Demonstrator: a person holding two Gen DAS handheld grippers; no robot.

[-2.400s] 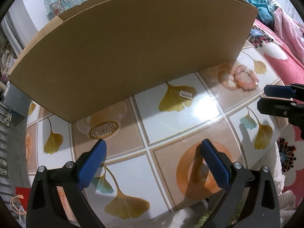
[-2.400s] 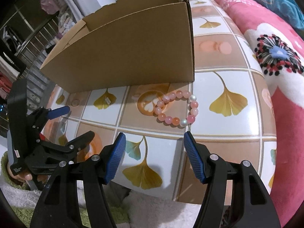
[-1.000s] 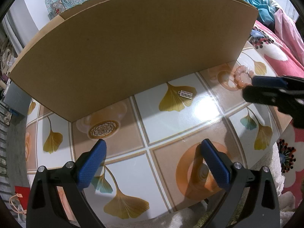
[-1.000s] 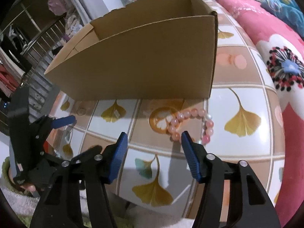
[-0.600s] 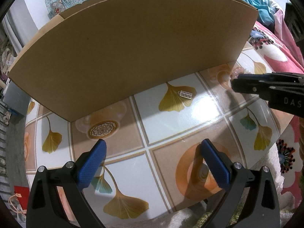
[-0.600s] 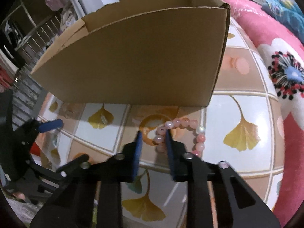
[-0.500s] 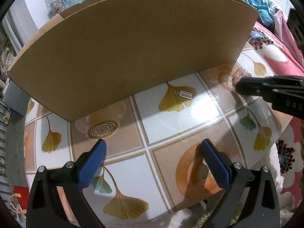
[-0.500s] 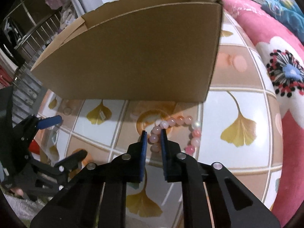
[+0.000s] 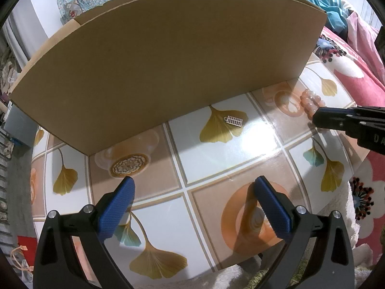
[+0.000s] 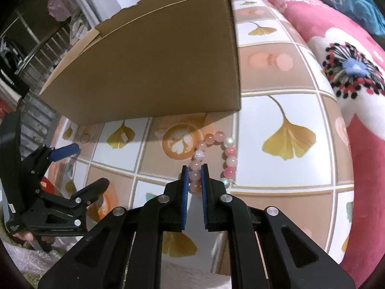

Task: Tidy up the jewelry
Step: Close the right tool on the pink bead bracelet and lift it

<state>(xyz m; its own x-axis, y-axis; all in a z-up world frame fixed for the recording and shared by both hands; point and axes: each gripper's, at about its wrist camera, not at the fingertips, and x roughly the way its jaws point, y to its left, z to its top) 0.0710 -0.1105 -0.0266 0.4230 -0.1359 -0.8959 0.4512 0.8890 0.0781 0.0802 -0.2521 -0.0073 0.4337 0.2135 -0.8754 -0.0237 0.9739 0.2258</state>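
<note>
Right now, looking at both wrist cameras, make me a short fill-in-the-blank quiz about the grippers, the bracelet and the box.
1. The right gripper is shut on the beaded ____.
2. The left gripper is ____ and holds nothing.
3. The small silver charm lies on a printed ginkgo ____ of the tablecloth.
4. The bracelet lies just in front of the cardboard ____.

Missing words: bracelet; open; leaf; box
</note>
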